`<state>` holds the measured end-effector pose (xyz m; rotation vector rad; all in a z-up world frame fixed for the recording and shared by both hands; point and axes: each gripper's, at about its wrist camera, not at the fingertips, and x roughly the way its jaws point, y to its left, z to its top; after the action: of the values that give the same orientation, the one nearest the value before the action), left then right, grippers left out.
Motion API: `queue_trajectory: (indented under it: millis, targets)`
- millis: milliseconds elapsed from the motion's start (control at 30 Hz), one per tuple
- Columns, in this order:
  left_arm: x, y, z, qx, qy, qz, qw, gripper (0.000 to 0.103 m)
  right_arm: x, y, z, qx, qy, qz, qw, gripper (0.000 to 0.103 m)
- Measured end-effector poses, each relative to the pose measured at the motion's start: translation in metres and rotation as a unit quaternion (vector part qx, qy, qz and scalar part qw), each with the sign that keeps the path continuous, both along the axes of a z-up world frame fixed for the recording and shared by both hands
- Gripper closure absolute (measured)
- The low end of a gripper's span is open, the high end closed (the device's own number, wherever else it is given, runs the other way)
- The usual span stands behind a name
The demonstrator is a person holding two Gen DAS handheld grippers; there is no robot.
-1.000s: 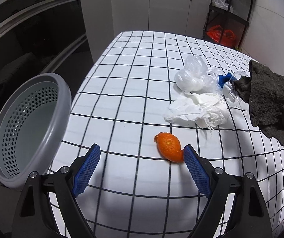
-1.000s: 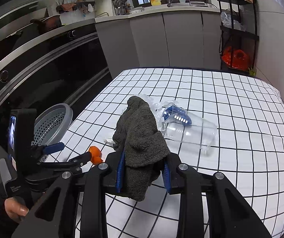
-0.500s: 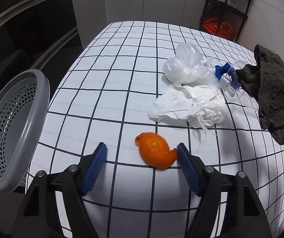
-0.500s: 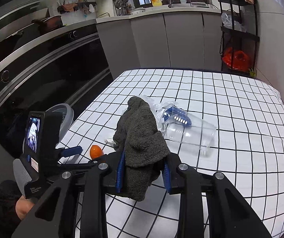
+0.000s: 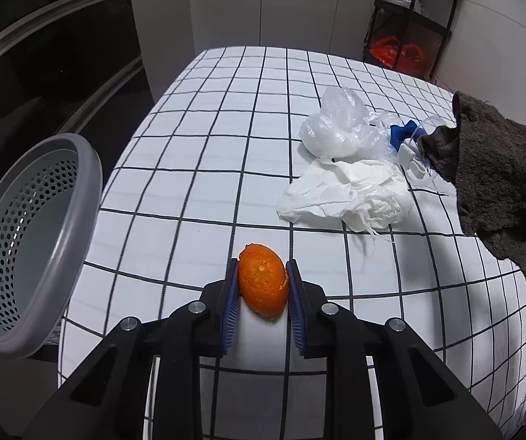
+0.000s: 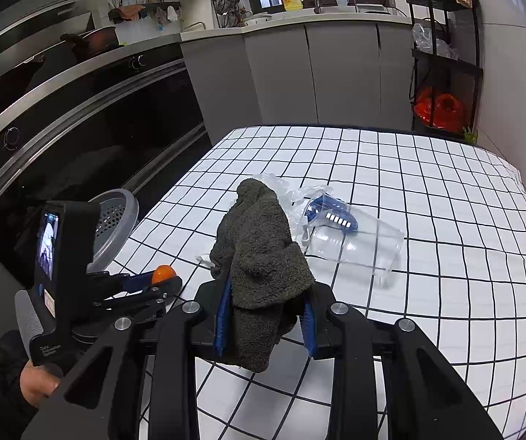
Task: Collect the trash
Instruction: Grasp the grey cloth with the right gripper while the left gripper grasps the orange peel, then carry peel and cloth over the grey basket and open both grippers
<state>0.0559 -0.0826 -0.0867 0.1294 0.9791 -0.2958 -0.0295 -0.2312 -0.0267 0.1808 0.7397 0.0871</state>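
Checked table [image 5: 204, 168], orange peel [image 5: 263, 282] pinched in left claw [image 5: 262, 275]

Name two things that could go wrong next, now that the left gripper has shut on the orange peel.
1. The orange peel is curved and held only at its sides by the left gripper, so it might slip out on the way to the grey basket.
2. The basket sits tilted beyond the table edge; a short drop could land the peel on the floor.
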Motion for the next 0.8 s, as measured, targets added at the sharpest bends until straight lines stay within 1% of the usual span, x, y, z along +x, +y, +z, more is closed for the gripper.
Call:
queue_trajectory:
  millis: [267,367,567,700,800]
  targets:
    - [-0.016,0.019,0.035,0.010,-0.046,0.007,0.9988,0.078,-0.005,0.008,0.005,-0.002,-0.009,0.008,1.000,0.073]
    - [-0.019,0.030,0.051,0.007,-0.060,0.014,0.9981,0.078,-0.007,0.017,0.008,-0.004,-0.013,0.015,1.000,0.073]
    - [-0.025,0.065,0.081,0.006,-0.088,0.030,0.9957,0.078,-0.005,0.052,0.017,-0.020,-0.024,0.038,0.999,0.073]
    - [-0.024,0.093,0.091,0.021,-0.100,0.048,0.9936,0.078,0.001,0.079,0.023,-0.013,-0.033,0.054,0.998,0.073]
    - [-0.019,0.121,0.098,0.031,-0.111,0.067,0.9910,0.078,0.009,0.101,0.026,-0.010,-0.038,0.069,0.997,0.073]
